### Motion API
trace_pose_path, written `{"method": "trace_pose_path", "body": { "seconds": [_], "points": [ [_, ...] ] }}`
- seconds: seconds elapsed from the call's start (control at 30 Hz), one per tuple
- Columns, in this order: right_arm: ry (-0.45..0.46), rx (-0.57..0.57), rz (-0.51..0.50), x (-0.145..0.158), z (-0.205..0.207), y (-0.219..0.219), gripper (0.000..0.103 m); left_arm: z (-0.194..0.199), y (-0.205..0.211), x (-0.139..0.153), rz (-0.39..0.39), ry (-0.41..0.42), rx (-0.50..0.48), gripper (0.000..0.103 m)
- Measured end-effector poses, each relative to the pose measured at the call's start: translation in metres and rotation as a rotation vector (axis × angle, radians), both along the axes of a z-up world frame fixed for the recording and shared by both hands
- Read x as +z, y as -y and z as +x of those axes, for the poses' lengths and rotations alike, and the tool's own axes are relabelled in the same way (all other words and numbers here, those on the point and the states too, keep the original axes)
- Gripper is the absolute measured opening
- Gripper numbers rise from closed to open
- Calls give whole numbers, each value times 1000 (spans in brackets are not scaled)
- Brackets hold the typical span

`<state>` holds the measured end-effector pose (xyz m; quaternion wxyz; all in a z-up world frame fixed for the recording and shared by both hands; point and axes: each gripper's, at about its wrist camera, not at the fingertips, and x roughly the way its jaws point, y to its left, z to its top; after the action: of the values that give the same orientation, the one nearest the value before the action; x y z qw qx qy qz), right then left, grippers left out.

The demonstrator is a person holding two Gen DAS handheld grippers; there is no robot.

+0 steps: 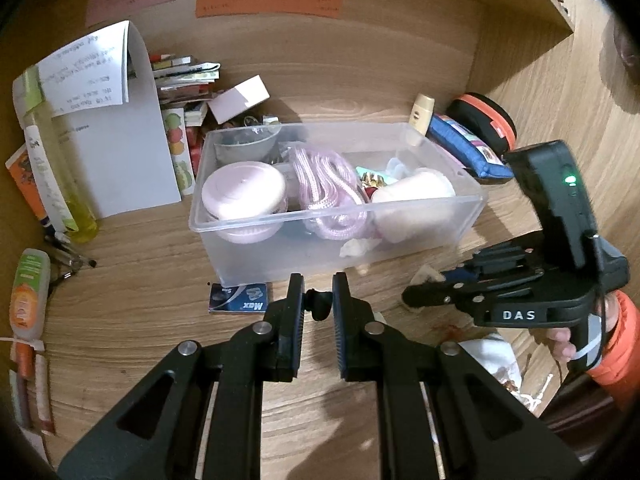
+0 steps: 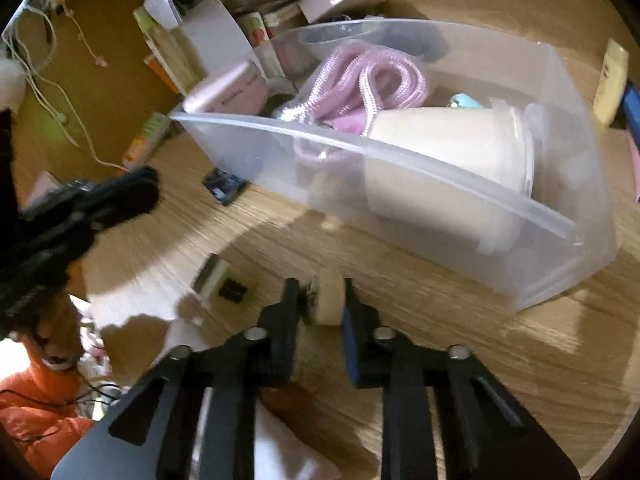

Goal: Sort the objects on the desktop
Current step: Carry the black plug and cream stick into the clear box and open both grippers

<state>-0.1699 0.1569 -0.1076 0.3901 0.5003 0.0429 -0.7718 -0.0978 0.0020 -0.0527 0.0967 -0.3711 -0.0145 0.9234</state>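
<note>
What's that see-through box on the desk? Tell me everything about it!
The clear plastic storage box is rectangular, frosted-looking and has no lid on. It sits flat on the wooden desk. Inside lie a coiled pink rope, a round pink-and-white case and a cream cup on its side. Neither gripper touches it.

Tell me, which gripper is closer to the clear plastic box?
Right. The right gripper, holding a small cream object, sits close to the clear plastic box; the left gripper hangs back behind a blue card.
</note>
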Motion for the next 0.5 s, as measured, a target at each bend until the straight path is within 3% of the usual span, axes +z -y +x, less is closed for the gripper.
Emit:
{"method": "trace_pose_path", "body": {
  "seconds": [0.17, 0.3, 0.5],
  "points": [
    [-83, -11, -31, 19, 6, -7, 10, -5, -3, 4, 3, -11, -6, 12],
    [-164, -18, -99, 53, 11, -14, 10, -12, -8, 15, 0, -39, -16, 12],
    [-268, -79, -158, 90, -6, -26, 10, -29, -13, 37, -18, -86, -21, 12]
  ]
}}
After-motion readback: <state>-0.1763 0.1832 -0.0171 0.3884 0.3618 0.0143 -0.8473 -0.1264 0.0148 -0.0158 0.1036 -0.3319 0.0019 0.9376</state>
